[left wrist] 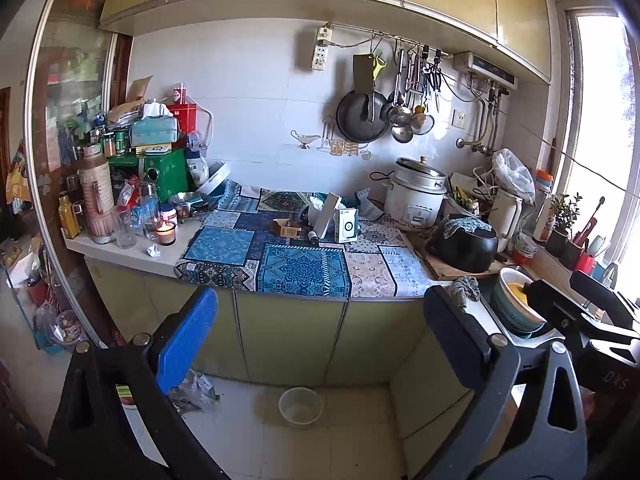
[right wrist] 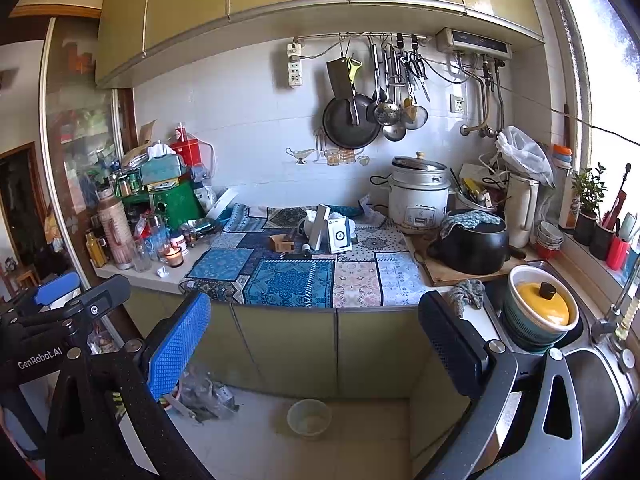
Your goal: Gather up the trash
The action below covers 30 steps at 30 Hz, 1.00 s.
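A crumpled white paper ball (left wrist: 153, 251) (right wrist: 162, 272) lies on the counter's front left edge beside a lit candle (left wrist: 165, 232) (right wrist: 174, 256). On the patterned cloth (left wrist: 304, 268) (right wrist: 292, 280) lie a small brown carton (left wrist: 285, 227) (right wrist: 282, 243), white boxes (left wrist: 346, 229) (right wrist: 339, 236) and a small dark bottle (left wrist: 313, 236). My left gripper (left wrist: 320, 344) is open and empty, held back from the counter above the floor. My right gripper (right wrist: 316, 340) is open and empty, likewise back from the counter. The left gripper also shows at the left of the right wrist view (right wrist: 68, 300).
Jars, bottles and tins crowd the counter's left end (left wrist: 132, 168). A rice cooker (right wrist: 418, 192), a black pot (right wrist: 472, 244) and a sink (right wrist: 592, 392) with a lidded bowl are on the right. A plastic bowl (right wrist: 309, 416) and crumpled plastic bags (right wrist: 208, 396) lie on the floor.
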Motion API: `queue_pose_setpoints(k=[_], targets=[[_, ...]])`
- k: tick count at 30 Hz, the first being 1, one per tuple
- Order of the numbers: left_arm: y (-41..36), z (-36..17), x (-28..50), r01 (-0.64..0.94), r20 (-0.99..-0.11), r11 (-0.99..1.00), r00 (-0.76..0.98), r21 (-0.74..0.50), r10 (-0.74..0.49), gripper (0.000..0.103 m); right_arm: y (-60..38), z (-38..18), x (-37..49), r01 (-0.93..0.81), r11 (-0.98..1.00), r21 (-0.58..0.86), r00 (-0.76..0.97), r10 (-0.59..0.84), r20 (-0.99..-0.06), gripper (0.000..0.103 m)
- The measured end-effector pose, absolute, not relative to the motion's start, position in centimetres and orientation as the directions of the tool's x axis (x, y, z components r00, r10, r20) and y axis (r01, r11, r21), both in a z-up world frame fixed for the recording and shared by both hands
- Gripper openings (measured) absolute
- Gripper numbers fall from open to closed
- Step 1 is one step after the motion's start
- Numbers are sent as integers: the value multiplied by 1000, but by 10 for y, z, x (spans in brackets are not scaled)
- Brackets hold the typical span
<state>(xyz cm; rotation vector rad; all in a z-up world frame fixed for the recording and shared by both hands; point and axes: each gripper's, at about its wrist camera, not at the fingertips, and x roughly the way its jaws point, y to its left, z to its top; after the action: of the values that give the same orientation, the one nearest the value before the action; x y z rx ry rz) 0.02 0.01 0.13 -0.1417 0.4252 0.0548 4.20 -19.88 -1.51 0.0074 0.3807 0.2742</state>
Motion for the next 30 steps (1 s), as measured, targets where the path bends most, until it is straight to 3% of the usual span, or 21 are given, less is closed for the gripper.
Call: queue_pose_setpoints(k=[30], targets=[[3, 1, 3, -68, -421, 988, 907, -138, 4, 103, -192, -18, 42, -249, 966, 68, 896, 257, -363, 103]])
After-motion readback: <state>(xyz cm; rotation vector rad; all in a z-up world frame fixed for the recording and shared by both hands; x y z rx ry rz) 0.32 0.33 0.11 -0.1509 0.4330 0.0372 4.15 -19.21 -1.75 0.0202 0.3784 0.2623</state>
